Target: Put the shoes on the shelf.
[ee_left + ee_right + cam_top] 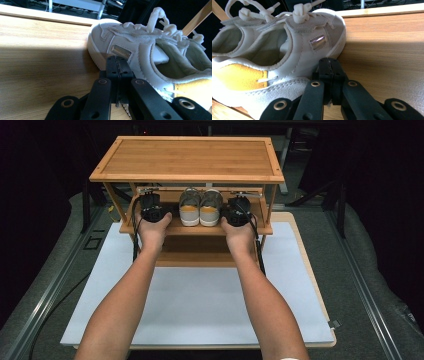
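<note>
Pair of white sneakers (200, 208) on middle shelf of wooden shoe rack (190, 157). Left gripper (117, 60) beside left sneaker, right gripper (329, 61) beside right sneaker; both jaws pressed together, holding nothing.

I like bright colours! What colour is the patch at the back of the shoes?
Yellow, on the heel patch of the pale grey lace-up shoes; clearest in the right gripper view.

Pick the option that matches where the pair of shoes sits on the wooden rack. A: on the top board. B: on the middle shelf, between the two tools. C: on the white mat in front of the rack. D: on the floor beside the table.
B: the pair of shoes stands on the middle shelf of the wooden rack, with the left tool and right tool flanking it.
</note>
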{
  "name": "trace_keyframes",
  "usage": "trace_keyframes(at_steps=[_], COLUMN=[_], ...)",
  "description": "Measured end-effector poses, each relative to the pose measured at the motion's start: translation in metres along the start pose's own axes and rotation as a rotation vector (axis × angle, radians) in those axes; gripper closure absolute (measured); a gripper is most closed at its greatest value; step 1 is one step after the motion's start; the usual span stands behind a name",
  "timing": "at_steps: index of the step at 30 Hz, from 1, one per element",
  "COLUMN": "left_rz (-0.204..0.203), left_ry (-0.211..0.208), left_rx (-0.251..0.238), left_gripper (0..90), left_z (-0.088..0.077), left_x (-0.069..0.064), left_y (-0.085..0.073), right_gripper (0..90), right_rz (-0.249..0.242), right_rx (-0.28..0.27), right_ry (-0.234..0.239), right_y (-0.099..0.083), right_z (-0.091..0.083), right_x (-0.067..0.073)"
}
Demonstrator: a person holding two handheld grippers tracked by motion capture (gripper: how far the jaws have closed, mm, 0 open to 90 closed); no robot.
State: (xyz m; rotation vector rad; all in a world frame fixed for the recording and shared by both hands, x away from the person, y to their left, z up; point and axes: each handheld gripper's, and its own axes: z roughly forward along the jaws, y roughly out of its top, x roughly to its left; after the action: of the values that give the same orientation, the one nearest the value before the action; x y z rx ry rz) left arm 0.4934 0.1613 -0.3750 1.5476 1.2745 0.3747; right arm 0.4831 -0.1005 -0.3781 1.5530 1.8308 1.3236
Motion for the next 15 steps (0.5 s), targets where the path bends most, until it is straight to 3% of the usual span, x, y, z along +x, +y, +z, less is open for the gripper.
trace_keyframes(at_steps=[3, 11, 12, 13, 14, 15], left_rz=[0.009, 0.007, 0.006, 0.001, 0.005, 0.000], left_ry=[0.007, 0.016, 0.010, 0.006, 0.001, 0.002], left_rx=[-0.003, -0.015, -0.017, -0.021, -0.017, -0.028], left_gripper=[89.7, 89.4, 89.2, 89.1, 88.9, 88.8], left_z=[-0.0001, -0.0007, -0.0012, -0.0018, -0.0037, -0.0044], left_x=[-0.0012, -0.0010, -0.0008, -0.0011, -0.0009, -0.0007], left_y=[-0.0002, -0.0013, -0.0013, -0.0013, -0.0013, -0.0016], right_gripper=[90.0, 89.8, 89.1, 88.3, 87.9, 87.6], right_rz=[0.002, -0.011, -0.016, -0.021, -0.018, -0.019], right_rx=[-0.011, -0.005, -0.017, -0.004, -0.024, -0.015], right_ry=[-0.016, -0.005, -0.024, 0.008, -0.040, -0.006], right_y=[-0.0004, -0.0009, -0.0015, -0.0013, -0.0022, -0.0024], right_z=[0.0006, -0.0005, -0.0002, -0.0015, -0.0012, -0.0032], right_x=[0.0009, 0.0007, 0.0014, 0.0000, 0.0014, -0.0001])
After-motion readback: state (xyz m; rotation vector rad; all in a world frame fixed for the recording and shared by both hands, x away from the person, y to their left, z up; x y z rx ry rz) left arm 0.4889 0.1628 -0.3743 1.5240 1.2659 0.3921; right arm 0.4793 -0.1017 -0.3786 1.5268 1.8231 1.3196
